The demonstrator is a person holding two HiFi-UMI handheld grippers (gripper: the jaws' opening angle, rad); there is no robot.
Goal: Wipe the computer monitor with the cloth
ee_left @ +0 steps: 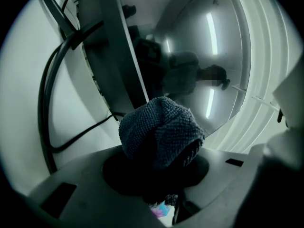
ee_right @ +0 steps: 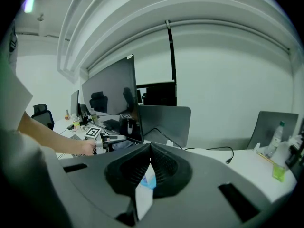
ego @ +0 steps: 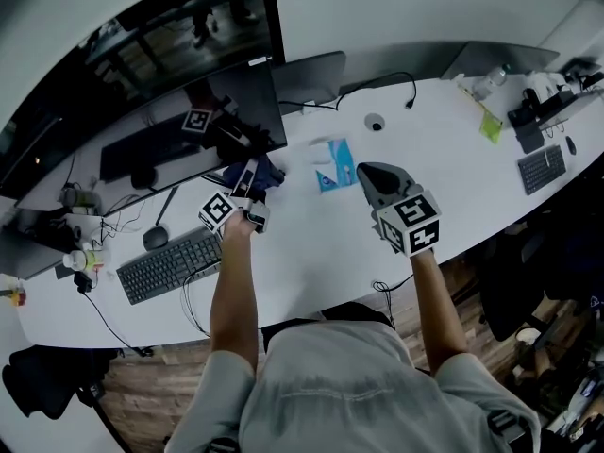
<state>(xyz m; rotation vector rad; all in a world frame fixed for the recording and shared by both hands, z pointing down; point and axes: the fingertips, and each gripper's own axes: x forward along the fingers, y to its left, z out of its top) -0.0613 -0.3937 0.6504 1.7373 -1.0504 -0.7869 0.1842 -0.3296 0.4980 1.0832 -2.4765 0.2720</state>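
Nearest, the right claw [ee_right: 151, 148] was pressed together, empty. The left claw [ego: 253, 185] pinched the bunched dark blue microfibre cloth [ee_left: 159, 132] at the black computer monitor's [ego: 170, 144] lower corner. Likely hazard: hard claw tips scraping the screen past the cloth. The long white tabletop [ego: 453, 159] carried a black keyboard [ego: 170, 264] in an office with a wood floor [ego: 123, 385].

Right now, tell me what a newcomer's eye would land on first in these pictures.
The dark blue cloth draws the eye first, bunched in the left gripper at the lower right corner of the big dark monitor. Next comes the right gripper, jaws together, above the white desk beside a blue-and-white packet.
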